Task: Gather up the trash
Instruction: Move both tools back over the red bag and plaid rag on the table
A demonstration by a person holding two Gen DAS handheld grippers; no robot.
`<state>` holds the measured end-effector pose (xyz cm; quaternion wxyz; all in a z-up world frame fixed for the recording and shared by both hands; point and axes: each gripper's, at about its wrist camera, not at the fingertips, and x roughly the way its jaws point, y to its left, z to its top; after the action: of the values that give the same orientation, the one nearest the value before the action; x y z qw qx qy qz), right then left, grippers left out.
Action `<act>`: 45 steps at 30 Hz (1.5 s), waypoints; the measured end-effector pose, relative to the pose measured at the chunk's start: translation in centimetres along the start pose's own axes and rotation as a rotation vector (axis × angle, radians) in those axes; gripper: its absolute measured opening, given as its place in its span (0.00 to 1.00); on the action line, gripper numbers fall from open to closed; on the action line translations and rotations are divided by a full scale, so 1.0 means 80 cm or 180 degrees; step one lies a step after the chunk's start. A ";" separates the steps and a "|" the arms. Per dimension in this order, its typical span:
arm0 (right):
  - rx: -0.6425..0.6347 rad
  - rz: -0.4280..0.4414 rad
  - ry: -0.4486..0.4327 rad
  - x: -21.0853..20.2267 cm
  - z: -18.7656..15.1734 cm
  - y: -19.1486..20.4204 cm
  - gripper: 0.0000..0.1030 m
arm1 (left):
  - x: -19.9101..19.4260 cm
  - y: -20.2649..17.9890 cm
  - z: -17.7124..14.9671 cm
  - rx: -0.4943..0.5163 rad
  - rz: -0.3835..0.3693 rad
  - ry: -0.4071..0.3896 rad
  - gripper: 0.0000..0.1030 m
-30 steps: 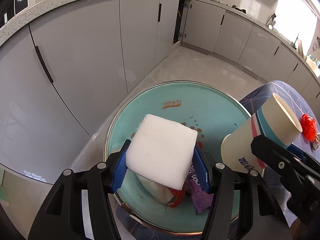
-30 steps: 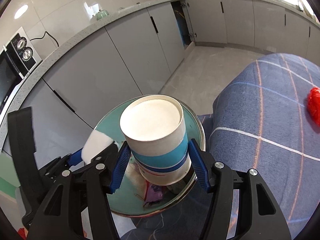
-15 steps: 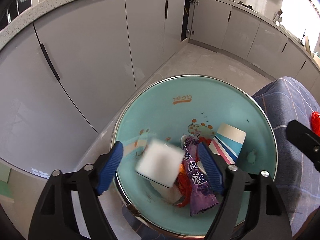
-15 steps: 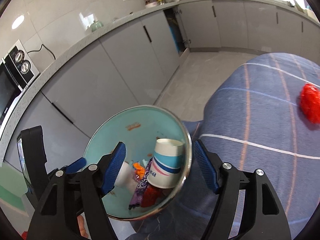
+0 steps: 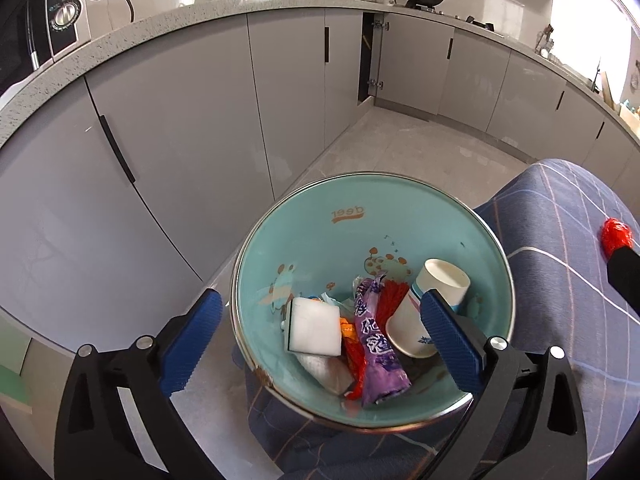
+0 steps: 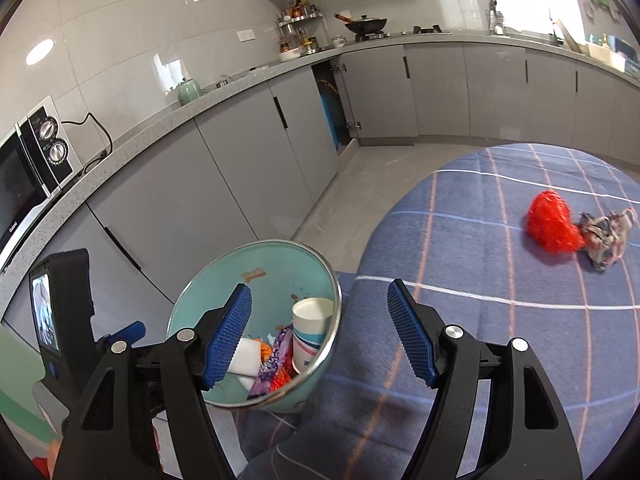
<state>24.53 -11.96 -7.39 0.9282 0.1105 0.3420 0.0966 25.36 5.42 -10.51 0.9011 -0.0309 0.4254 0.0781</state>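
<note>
A teal bin (image 5: 348,216) stands at the edge of the blue plaid table (image 6: 500,300). Inside lie a white foam block (image 5: 314,326), a paper cup (image 5: 432,292) with blue stripes, a purple wrapper (image 5: 376,344) and red scraps. My left gripper (image 5: 320,300) hovers above the bin, its jaws opening wide and touching nothing. My right gripper (image 6: 318,292) hangs open over the bin's right rim (image 6: 338,292), with nothing between its fingers. A crumpled red plastic piece (image 6: 552,222) and a crumpled wrapper (image 6: 606,236) lie on the cloth at the far right.
Grey cabinets (image 5: 180,140) and a speckled counter run behind the bin, with a strip of tiled floor (image 5: 420,148) between. A microwave (image 6: 28,168) sits on the counter at left. The plaid cloth stretches to the right.
The left gripper let go of the white block and the right one let go of the paper cup. Both now lie in the bin. Both grippers pulled up and back.
</note>
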 end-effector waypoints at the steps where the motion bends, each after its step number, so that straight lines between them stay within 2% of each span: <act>1: 0.0016 -0.0026 0.0007 -0.004 -0.002 -0.004 0.68 | -0.002 -0.001 -0.002 0.0005 0.0003 0.0001 0.94; 14: 0.0114 -0.0204 -0.0081 -0.039 -0.019 -0.037 0.68 | -0.033 -0.030 -0.023 0.0105 -0.0088 -0.0046 0.94; 20: 0.0176 -0.0368 -0.0102 -0.049 -0.024 -0.060 0.68 | -0.041 -0.049 -0.027 0.0184 -0.0169 -0.0054 0.94; 29: 0.0318 -0.0587 -0.0148 -0.067 -0.027 -0.106 0.68 | -0.049 -0.097 -0.027 0.0424 -0.0294 -0.0099 0.94; 38: 0.0459 -0.0742 -0.0155 -0.078 -0.033 -0.150 0.68 | -0.049 -0.137 -0.030 0.0530 -0.0422 -0.0079 0.94; 45: 0.0598 -0.0916 -0.0163 -0.087 -0.036 -0.191 0.68 | -0.048 -0.183 -0.029 0.0708 -0.0597 -0.0077 0.92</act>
<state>19.03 -27.94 -9.39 0.9264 0.1491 0.3381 -0.0726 23.61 -9.76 -9.16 0.9073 0.0305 0.4159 -0.0537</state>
